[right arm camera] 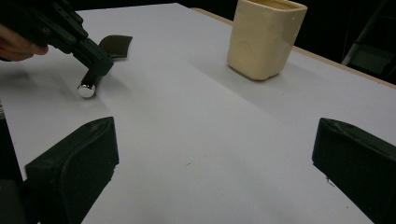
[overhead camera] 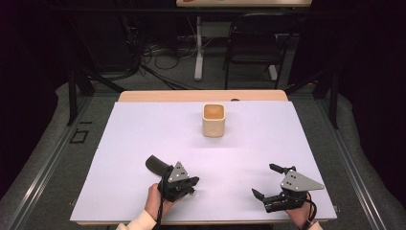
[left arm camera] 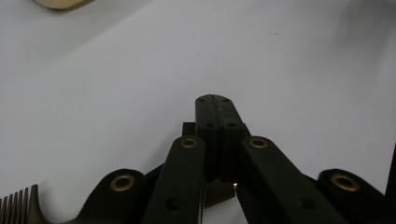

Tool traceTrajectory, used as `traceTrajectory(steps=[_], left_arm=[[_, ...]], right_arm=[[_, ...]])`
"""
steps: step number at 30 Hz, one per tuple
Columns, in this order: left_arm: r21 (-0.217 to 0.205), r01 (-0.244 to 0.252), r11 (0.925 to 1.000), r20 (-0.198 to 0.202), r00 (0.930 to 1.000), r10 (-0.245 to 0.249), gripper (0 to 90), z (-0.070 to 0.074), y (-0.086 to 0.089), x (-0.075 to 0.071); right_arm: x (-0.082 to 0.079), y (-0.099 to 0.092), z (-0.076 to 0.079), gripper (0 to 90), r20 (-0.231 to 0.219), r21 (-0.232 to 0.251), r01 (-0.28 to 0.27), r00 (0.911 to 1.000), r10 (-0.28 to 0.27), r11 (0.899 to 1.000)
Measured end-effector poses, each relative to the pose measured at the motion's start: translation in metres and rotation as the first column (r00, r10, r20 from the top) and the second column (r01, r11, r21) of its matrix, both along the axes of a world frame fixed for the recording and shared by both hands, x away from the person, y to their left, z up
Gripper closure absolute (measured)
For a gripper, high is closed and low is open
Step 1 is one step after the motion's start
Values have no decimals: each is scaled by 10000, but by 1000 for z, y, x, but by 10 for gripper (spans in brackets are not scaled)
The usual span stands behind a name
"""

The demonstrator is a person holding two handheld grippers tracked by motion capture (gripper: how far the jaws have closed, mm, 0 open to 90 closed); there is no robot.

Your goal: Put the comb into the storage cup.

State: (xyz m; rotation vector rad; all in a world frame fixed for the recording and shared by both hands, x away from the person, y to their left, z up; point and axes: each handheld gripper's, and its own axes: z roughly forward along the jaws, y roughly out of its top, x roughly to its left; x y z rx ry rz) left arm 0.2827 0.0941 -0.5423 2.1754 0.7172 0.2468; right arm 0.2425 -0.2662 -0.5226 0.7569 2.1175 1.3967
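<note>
Near edge, high view: left gripper (overhead camera: 187,184) lies low on the white table sheet (overhead camera: 143,143), jaws pressed together; whether they pinch the dark hairbrush (overhead camera: 158,165) under it, I cannot tell. In the right gripper view the brush's chrome-capped handle (right arm camera: 87,88) pokes out below those jaws, likely to steady it. Right gripper (overhead camera: 265,182) rests nearby, jaws wide apart, nothing between them, probably waiting. Farther off, a cream square cup (overhead camera: 213,120) stands upright, well apart from both grippers.
</note>
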Motion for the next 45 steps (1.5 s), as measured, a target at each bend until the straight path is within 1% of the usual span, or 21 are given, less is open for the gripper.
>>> traceTrajectory(steps=[2,4,5,7,11,16,19,24,26,30,31,33,35,38,45], left_arm=[[126,0,9999,-148,9999,2,900,0,-1,0],[298,68,9995,-205,9998,-62,900,-1,-2,1],[298,49,9995,-277,9996,-41,900,-1,-3,0],[351,75,9994,-262,9996,-66,900,-2,-3,1],[325,157,9993,-334,9993,-146,900,-3,-3,1],[479,234,9986,-399,9990,-215,900,-3,-3,1],[661,354,9972,-574,9979,-316,900,-4,-3,1],[822,417,9957,-719,9968,-359,900,-4,-3,-1],[855,421,9955,-729,9967,-359,900,-4,-3,-1],[850,373,9957,-820,9962,-303,900,-4,2,-2],[943,429,9946,-800,9962,-354,900,-3,3,-2],[991,461,9940,-841,9957,-378,900,-3,4,-3],[1032,477,9935,-887,9953,-386,900,-3,6,-4],[1104,503,9926,-890,9952,-406,900,-1,8,-6],[1218,616,9906,-1092,9928,-483,900,0,15,-8]], right_arm=[[0,0,0,1,-9,-20,-4,10000,4,10000],[0,0,0,1,0,-17,-7,10000,7,10000],[0,0,0,1,-2,-20,-10,10000,10,10000],[0,0,0,1,-10,-23,-4,10000,4,10000],[0,0,0,2,-14,-21,5,10000,-5,10000],[0,0,0,2,-13,-36,-2,10000,2,10000],[0,0,0,2,-8,-30,7,10000,-7,10000],[-1,-1,0,2,-17,27,16,10000,-16,10000],[0,-1,1,2,89,1,-30,10000,30,10000],[-1,-2,1,2,15,36,-33,10000,33,10000],[-1,-2,1,2,11,18,-47,10000,47,10000],[0,-1,1,2,-40,-9,-61,10000,61,10000],[0,0,1,2,33,-7,-95,9999,95,10000],[0,0,1,2,24,-19,-83,10000,83,10000],[1,0,0,2,-60,-47,-95,9999,95,9999]])
